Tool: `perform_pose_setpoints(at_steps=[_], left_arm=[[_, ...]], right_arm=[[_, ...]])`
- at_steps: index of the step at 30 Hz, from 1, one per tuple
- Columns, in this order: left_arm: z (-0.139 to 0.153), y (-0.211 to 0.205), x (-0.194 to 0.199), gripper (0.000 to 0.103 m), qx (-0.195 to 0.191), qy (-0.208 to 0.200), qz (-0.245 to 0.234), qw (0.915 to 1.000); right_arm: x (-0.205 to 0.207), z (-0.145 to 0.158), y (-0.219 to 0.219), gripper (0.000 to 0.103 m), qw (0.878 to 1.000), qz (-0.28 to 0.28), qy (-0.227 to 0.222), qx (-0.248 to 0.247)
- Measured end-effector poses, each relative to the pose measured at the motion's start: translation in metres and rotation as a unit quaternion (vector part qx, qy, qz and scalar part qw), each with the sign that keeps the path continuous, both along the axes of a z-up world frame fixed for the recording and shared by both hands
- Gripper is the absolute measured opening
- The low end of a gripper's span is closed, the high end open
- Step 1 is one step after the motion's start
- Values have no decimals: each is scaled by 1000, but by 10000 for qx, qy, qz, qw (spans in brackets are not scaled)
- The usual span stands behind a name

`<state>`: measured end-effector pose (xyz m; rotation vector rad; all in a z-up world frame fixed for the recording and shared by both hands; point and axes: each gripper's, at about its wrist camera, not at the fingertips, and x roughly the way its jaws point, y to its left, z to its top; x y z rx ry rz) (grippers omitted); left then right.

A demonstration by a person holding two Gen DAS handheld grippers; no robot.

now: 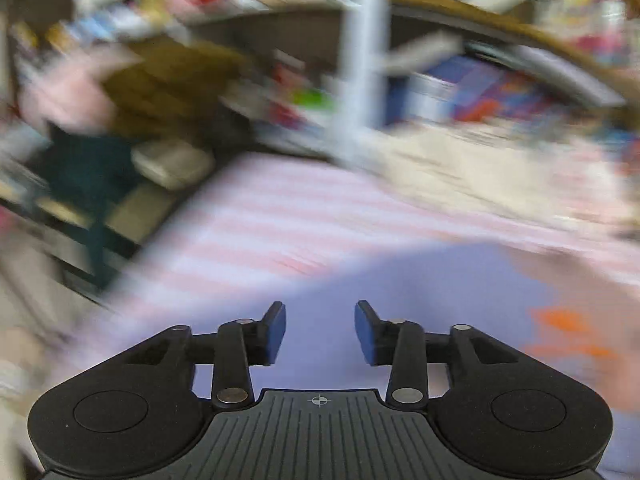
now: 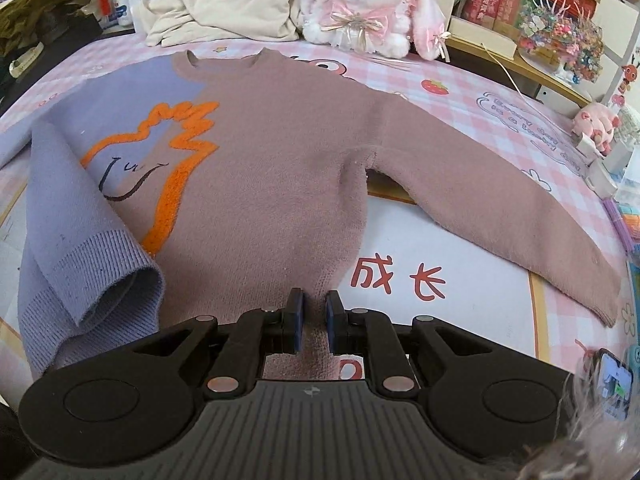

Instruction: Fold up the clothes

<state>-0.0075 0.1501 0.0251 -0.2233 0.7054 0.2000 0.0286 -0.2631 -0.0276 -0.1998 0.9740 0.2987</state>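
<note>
Two views | left wrist: blurred, left gripper (image 1: 320, 330) spread wide, empty, over lilac sweater (image 1: 400, 280) | right wrist: right gripper (image 2: 314, 320) nearly closed, hem between pads, grip unclear; sweater (image 2: 280, 152) flat on pink bedsheet (image 2: 460, 92), lilac sleeve (image 2: 80, 232) folded inward.

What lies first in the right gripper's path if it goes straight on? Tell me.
The right gripper points along the sweater's mauve body, its hem already between the nearly closed jaws. Going straight on, it would slide up that knit toward the neckline; the plush rabbit sits beyond, though depth is unclear.
</note>
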Motion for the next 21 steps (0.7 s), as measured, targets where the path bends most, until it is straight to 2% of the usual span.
perform_pose_setpoints(at_steps=[1, 3, 5, 9, 11, 12, 14, 17, 21], left_arm=[[-6, -12, 2, 45, -301, 86, -180, 9993], [-17, -37, 7, 65, -796, 269, -479, 9953], [-22, -43, 11, 72, -779, 334, -470, 9953], [-34, -56, 21, 71, -744, 464, -454, 9951], [-39, -62, 25, 65, -726, 530, -446, 9950], [-42, -65, 28, 52, -718, 562, -441, 9949], [-48, -71, 32, 33, -700, 627, -433, 9946], [-56, -80, 39, 15, -674, 724, -421, 9942], [-57, -83, 60, 12, -665, 667, -558, 9940]], right_arm=[[0, 0, -1, 13, 10000, 5, 10, 18], [1, 0, -3, 13, 10000, -4, 30, 78], [1, 0, -4, 13, 9999, -4, 33, 124], [0, -1, -7, 13, 9998, -6, 5, 208], [0, -1, -9, 13, 9997, -8, -9, 250], [0, -1, -10, 13, 9996, -8, -16, 271], [-1, -1, -11, 13, 9995, -2, -32, 303], [3, -1, -12, 12, 9995, 2, -73, 306], [14, -1, -12, 12, 9994, -63, -132, 302]])
